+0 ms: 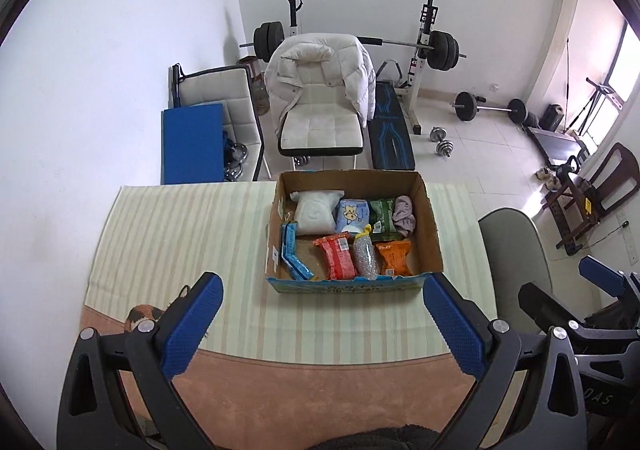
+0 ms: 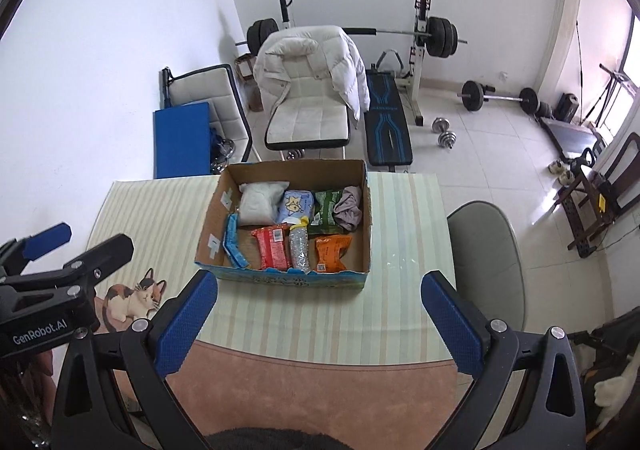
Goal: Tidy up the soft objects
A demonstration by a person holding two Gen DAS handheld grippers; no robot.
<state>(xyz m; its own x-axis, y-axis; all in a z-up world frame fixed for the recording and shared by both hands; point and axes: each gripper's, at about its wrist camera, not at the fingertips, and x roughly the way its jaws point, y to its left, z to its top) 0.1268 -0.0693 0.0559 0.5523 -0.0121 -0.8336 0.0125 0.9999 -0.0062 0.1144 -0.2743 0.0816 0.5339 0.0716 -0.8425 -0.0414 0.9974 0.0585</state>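
Observation:
An open cardboard box (image 1: 434, 238) (image 2: 366, 209) stands on the striped tablecloth. Inside lie a white pouch (image 1: 316, 209), a light blue pack (image 1: 352, 214), a green pack (image 1: 384, 217), a crumpled grey cloth (image 1: 404, 213), a blue pack (image 1: 294, 254), a red pack (image 1: 338, 256), a silver-grey pouch (image 1: 365, 258) and an orange pack (image 1: 394, 257). My left gripper (image 1: 322, 318) is open and empty, in front of the box. My right gripper (image 2: 320, 314) is open and empty, also in front of the box. The left gripper also shows at the left of the right wrist view (image 2: 76, 246).
A cat picture (image 2: 134, 300) is on the mat at the table's near left. A grey chair (image 2: 486, 262) stands at the table's right side. Beyond the table are a white chair with a padded jacket (image 1: 320, 89), a blue mat (image 1: 192, 141), a weight bench and dumbbells.

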